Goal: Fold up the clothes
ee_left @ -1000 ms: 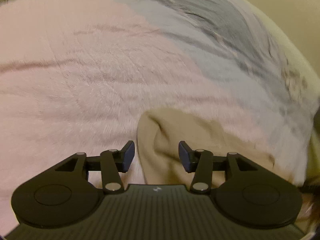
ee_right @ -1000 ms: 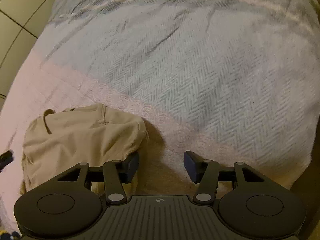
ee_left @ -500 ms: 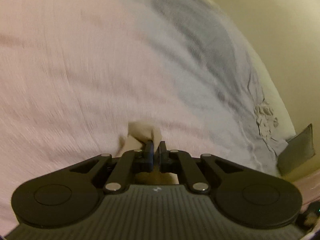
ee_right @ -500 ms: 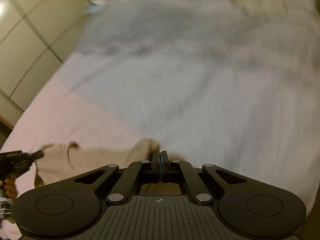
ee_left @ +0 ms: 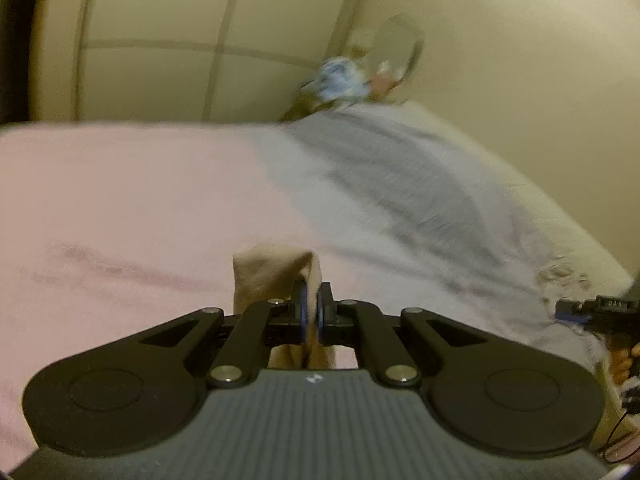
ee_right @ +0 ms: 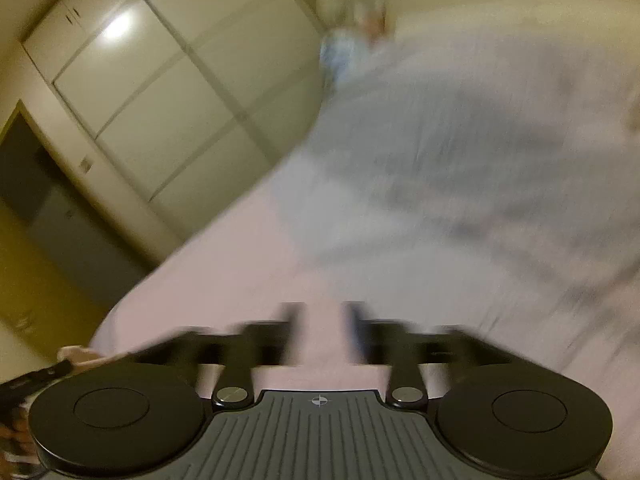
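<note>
A: Since prev. frames both grippers were raised; the beige garment (ee_left: 276,276) was lifted off the bed (ee_left: 120,208) w/ them.

B: Progress? Nothing folded yet, as judged; garment hangs bunched.

A: Fingers? Left gripper (ee_left: 311,304) is clamped on the garment's edge. Right gripper (ee_right: 320,330) is opening, blurred, nothing seen between its fingers.
</note>
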